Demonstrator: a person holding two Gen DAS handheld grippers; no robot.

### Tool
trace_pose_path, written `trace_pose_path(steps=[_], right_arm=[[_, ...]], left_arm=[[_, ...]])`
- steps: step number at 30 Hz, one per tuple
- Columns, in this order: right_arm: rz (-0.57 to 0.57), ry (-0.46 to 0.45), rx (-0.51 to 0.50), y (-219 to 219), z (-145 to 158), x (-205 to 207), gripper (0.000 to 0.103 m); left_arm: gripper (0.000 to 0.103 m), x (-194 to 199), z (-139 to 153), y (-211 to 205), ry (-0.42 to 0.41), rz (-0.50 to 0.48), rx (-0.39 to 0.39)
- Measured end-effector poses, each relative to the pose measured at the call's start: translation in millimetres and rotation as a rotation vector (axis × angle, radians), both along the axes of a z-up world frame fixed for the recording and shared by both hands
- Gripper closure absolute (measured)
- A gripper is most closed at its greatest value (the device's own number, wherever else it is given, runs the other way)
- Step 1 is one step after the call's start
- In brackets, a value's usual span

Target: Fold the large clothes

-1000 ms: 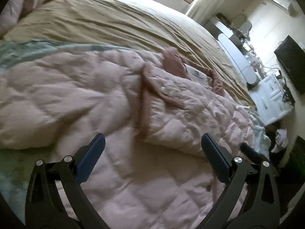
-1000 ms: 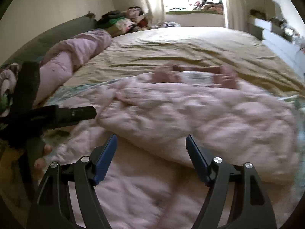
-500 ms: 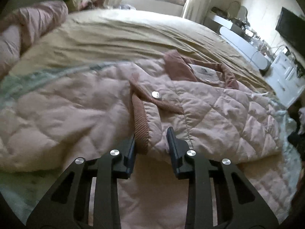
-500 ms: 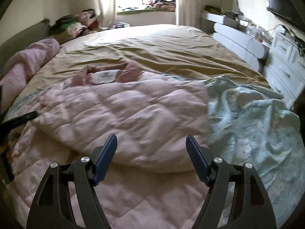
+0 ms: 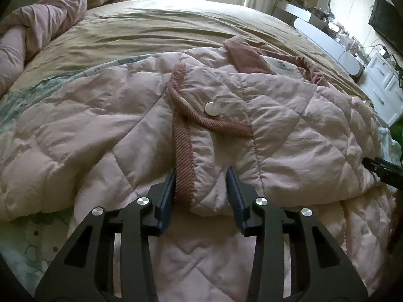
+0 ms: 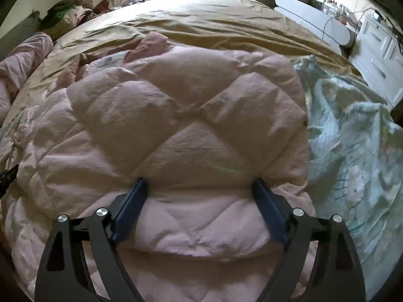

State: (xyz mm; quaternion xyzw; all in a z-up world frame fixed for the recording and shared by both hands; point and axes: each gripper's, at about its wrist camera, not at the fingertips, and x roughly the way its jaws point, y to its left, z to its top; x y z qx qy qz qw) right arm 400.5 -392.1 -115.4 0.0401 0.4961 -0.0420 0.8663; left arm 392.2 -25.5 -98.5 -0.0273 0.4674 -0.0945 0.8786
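A pale pink quilted coat (image 5: 289, 130) lies on the bed, with a sleeve folded across its front. The sleeve ends in a ribbed dusty-pink cuff (image 5: 185, 161) with a silver snap button (image 5: 212, 109). My left gripper (image 5: 201, 176) is shut on that cuff end of the sleeve. In the right wrist view the coat (image 6: 181, 115) fills the middle. My right gripper (image 6: 201, 186) is open, its fingers either side of the folded quilted edge, which bulges between them.
A tan bedspread (image 5: 156, 30) covers the far bed. A pale green patterned sheet (image 6: 352, 136) lies right of the coat. A rolled pink duvet (image 5: 30, 37) is at the far left. White drawers (image 5: 385, 88) stand on the right.
My left gripper moved in from open and shut on the sleeve cuff. My right gripper swung right along the coat and moved in over the folded edge, still open.
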Motion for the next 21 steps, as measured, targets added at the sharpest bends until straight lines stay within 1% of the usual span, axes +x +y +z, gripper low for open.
trace_pose_path(steps=[2, 4, 5, 6, 7, 9, 10, 11, 12, 13, 15, 17, 21], right_arm=[[-0.016, 0.007, 0.003, -1, -3, 2, 0.017], [-0.015, -0.004, -0.018, 3, 2, 0, 0.017], [-0.016, -0.013, -0.018, 4, 5, -4, 0.017], [-0.019, -0.022, -0.012, 5, 10, -9, 0.017], [-0.02, -0.041, 0.006, 6, 18, -16, 0.016], [-0.01, -0.088, 0.049, 9, 34, -31, 0.014], [-0.003, -0.109, 0.06, 12, 43, -40, 0.009], [0.002, -0.127, 0.064, 15, 50, -46, 0.006], [0.014, -0.15, 0.07, 20, 60, -54, 0.005], [0.032, -0.171, 0.073, 25, 68, -59, 0.005], [0.056, -0.204, 0.063, 34, 82, -69, 0.004], [0.091, -0.232, 0.063, 46, 94, -78, 0.004], [0.144, -0.281, 0.056, 70, 114, -91, 0.004]], left_arm=[[0.068, -2, 2, 1, 0.005, 0.006, -0.003], [0.063, -6, 9, 2, 0.001, 0.026, 0.011], [0.063, -10, 14, 4, -0.003, 0.025, 0.005], [0.058, -14, 18, 6, -0.008, 0.022, -0.001], [0.051, -18, 24, 9, -0.014, 0.027, 0.0], [0.043, -25, 33, 14, -0.024, 0.034, -0.002], [0.038, -29, 37, 17, -0.026, 0.039, 0.001], [0.035, -32, 41, 20, -0.028, 0.047, 0.008], [0.028, -37, 45, 23, -0.028, 0.054, 0.017], [0.018, -41, 50, 27, -0.034, 0.062, 0.022], [0.009, -52, 60, 36, -0.054, 0.087, 0.033], [0.009, -59, 67, 46, -0.065, 0.112, 0.034], [0.009, -75, 76, 67, -0.057, 0.156, 0.042]])
